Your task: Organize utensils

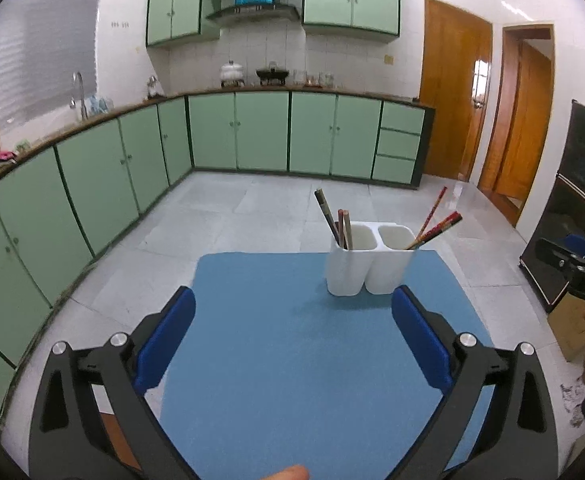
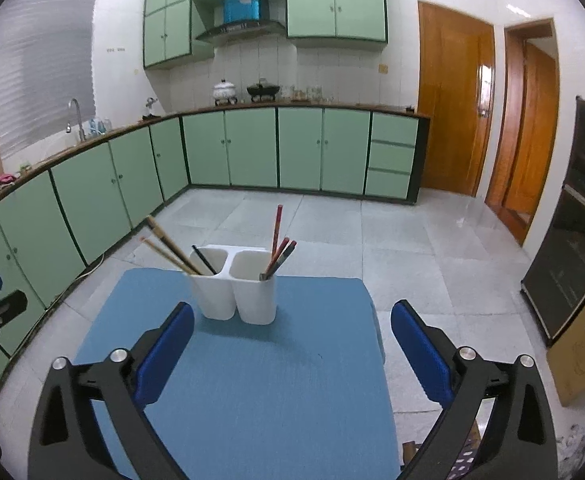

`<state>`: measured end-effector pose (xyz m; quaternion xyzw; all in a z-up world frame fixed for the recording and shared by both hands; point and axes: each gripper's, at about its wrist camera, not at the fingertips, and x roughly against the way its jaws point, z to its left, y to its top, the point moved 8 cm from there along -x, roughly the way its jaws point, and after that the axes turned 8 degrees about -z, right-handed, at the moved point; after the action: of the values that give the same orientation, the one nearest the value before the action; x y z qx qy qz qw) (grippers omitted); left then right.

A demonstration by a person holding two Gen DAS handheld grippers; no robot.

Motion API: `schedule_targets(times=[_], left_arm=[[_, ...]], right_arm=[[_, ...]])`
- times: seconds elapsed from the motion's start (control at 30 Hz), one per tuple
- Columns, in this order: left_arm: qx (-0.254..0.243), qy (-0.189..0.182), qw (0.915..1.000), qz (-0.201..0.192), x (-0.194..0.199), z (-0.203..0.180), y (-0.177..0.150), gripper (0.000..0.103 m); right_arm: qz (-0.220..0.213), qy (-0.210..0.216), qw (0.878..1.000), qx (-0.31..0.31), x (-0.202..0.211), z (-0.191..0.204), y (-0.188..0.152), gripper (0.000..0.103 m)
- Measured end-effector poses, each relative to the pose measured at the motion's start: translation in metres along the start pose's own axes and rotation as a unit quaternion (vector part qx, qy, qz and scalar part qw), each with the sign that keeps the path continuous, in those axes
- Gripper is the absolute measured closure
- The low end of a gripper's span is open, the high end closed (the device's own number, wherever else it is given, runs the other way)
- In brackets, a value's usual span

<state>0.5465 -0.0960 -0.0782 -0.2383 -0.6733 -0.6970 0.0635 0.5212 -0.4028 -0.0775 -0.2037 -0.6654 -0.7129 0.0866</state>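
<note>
A white two-compartment holder (image 1: 368, 268) stands near the far edge of a blue mat (image 1: 292, 360). Dark and brown chopsticks (image 1: 334, 216) lean in its left cup, and red patterned chopsticks (image 1: 436, 224) lean in its right cup. My left gripper (image 1: 294, 300) is open over the mat, short of the holder, with nothing between its blue pads. In the right wrist view the same holder (image 2: 236, 296) sits ahead and to the left. My right gripper (image 2: 292, 316) is open and empty above the mat (image 2: 272, 380). Each gripper shows at the edge of the other's view.
Green kitchen cabinets (image 1: 132, 168) run along the left and back walls. Wooden doors (image 1: 456, 104) stand at the back right. A dark cabinet (image 2: 572, 248) and a cardboard box (image 2: 584, 344) sit on the tiled floor to the right. A fingertip (image 1: 288, 472) shows at the bottom edge.
</note>
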Motion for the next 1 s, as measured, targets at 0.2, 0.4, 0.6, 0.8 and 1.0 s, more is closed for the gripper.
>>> schedule_targets(times=[0.2,0.4,0.6,0.8,1.0], left_arm=[[0.012,-0.001,0.9997,-0.023,0.057,0.002,-0.021,0.007],[0.01,-0.005,0.9993,-0.036,0.116,-0.004,-0.047,0.007],[0.014,0.004,0.9984,-0.054,0.178,-0.005,-0.065,0.007],[0.019,0.006,0.9979,-0.062,0.236,-0.01,-0.083,0.007],[0.025,0.026,0.9952,-0.091,0.3,-0.009,-0.09,0.007]], right_arm=[[-0.019,-0.015,1.0,-0.001,0.057,0.01,-0.03,0.006],[-0.061,-0.017,0.998,0.011,0.125,0.021,-0.049,0.006],[-0.104,-0.026,0.994,0.028,0.201,0.03,-0.064,0.006],[-0.128,-0.035,0.99,0.036,0.259,0.038,-0.078,0.006],[-0.16,-0.035,0.986,0.038,0.314,0.042,-0.081,0.006]])
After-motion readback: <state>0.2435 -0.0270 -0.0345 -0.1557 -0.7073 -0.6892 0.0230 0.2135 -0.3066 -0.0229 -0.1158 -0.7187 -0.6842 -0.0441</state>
